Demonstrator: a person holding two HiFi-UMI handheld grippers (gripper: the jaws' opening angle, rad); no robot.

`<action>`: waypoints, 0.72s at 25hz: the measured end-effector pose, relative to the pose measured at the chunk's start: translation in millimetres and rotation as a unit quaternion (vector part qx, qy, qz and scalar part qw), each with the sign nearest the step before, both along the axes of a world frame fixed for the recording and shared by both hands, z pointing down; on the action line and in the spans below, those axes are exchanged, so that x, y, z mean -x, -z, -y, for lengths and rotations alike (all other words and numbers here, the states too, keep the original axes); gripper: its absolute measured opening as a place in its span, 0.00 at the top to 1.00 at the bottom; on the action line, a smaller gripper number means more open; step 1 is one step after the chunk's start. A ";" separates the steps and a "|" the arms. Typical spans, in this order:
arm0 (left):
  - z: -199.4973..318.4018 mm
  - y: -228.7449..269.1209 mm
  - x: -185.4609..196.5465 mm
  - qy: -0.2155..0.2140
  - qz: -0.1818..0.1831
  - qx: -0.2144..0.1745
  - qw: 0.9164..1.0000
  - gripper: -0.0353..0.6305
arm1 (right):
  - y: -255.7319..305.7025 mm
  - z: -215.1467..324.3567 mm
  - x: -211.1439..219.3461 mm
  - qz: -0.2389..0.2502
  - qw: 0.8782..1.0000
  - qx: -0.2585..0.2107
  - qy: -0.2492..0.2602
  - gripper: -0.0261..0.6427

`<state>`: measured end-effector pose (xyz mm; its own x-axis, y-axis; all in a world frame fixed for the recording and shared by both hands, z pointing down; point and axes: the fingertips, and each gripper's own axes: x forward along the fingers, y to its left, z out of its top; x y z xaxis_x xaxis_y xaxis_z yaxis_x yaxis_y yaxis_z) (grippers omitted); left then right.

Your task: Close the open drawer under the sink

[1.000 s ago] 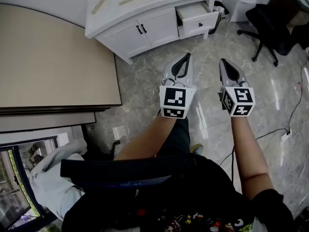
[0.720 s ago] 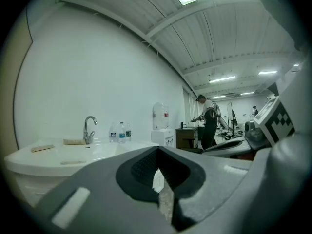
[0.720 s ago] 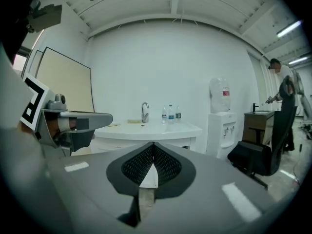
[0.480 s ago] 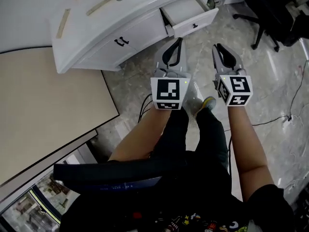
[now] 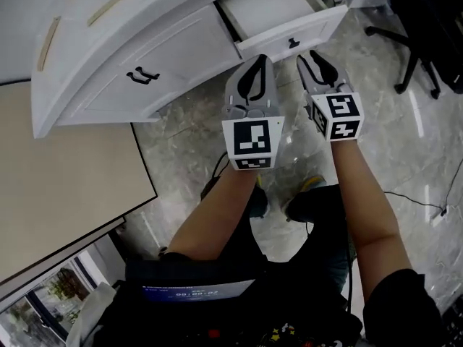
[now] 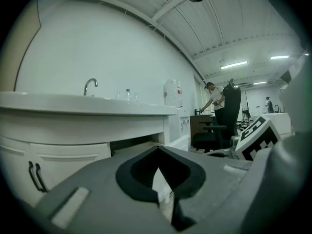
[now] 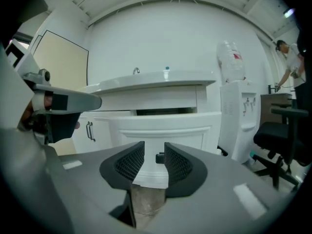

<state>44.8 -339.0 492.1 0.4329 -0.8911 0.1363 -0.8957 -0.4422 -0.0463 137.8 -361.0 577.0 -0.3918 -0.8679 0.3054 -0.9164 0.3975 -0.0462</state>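
The white vanity (image 5: 181, 42) has its drawer (image 5: 271, 6) pulled out under the sink top, with a small dark handle (image 5: 293, 43) on the front panel. My left gripper (image 5: 255, 62) hovers just before the panel's left end, jaws shut and empty. My right gripper (image 5: 316, 58) is beside it, a short way in front of the panel near the handle. Its jaws stand slightly open with nothing held. In the right gripper view the drawer front (image 7: 165, 126) fills the middle and the handle (image 7: 160, 157) shows between the right gripper (image 7: 154, 150) pads. The left gripper (image 6: 157, 152) points at the drawer's left side.
Two cabinet doors with dark handles (image 5: 141, 74) sit left of the drawer. A beige panel (image 5: 58, 179) stands at the left. A black office chair (image 5: 434, 27) and a floor cable (image 5: 419, 197) lie to the right. A water dispenser (image 7: 234, 116) stands right of the vanity.
The person has stepped closer to the vanity. Both grippers have moved forward and now sit just in front of the open drawer's front panel.
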 end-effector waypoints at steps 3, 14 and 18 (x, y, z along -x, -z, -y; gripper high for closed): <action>12.8 -43.4 -3.5 0.008 -0.003 -0.001 1.000 0.95 | -44.2 25.6 -0.8 0.007 1.000 -0.005 -0.001 0.72; 33.9 -99.5 -10.8 0.002 -0.025 -0.019 0.999 0.95 | -69.2 53.9 6.7 -0.003 0.998 -0.059 -0.002 0.73; 42.9 -105.7 -10.0 0.002 -0.028 -0.030 0.999 0.95 | -68.8 53.9 6.4 0.004 0.997 -0.073 -0.005 0.74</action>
